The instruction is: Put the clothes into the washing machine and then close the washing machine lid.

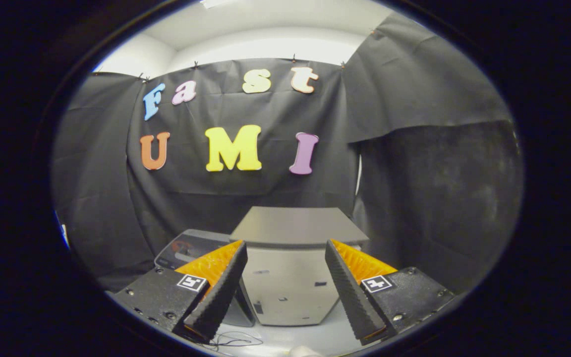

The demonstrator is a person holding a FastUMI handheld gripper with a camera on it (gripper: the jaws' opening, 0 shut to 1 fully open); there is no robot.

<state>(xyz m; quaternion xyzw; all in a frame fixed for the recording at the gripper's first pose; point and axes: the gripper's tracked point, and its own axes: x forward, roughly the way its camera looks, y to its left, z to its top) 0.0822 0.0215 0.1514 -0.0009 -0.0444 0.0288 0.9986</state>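
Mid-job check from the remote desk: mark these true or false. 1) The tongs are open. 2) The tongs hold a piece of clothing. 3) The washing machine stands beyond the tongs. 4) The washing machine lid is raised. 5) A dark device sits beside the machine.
1) True: the tongs stand wide apart.
2) False: nothing lies between the fingers; no clothing is gripped.
3) True: the grey washing machine stands ahead, seen through the gap.
4) False: the lid lies flat on top of the machine.
5) True: a dark device sits beside the machine, partly behind one finger.
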